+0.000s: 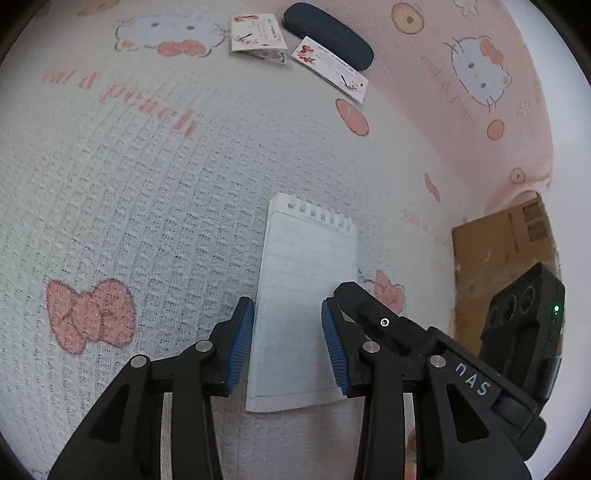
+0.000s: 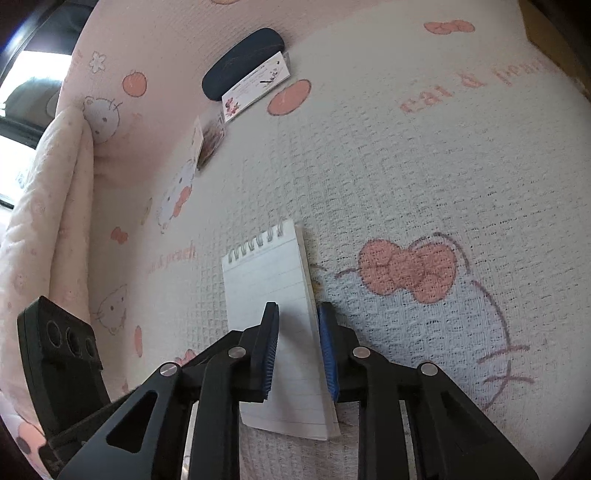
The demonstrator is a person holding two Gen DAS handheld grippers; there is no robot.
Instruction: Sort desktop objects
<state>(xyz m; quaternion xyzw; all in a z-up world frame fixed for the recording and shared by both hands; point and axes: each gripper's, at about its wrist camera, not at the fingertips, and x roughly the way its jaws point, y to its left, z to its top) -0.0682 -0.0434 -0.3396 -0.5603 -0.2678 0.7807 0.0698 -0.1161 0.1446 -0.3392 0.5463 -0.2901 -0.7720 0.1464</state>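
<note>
A white lined spiral notepad (image 1: pixel 306 295) lies flat on the patterned blanket (image 1: pixel 147 203). My left gripper (image 1: pixel 288 314) is open with its blue pads on either side of the pad's near half. In the right wrist view the notepad (image 2: pixel 269 280) sits between my right gripper's (image 2: pixel 297 317) open pads too. The right gripper's finger (image 1: pixel 373 306) shows beside the left one. A dark glasses case (image 1: pixel 328 35) and two small cards (image 1: pixel 258 35) (image 1: pixel 332 72) lie far off.
A cardboard box (image 1: pixel 506 254) stands past the blanket's right edge. The blanket folds up into a pink ridge (image 2: pixel 55 206) at the left of the right wrist view. The case (image 2: pixel 240 62) and a card (image 2: pixel 255 90) lie near that fold.
</note>
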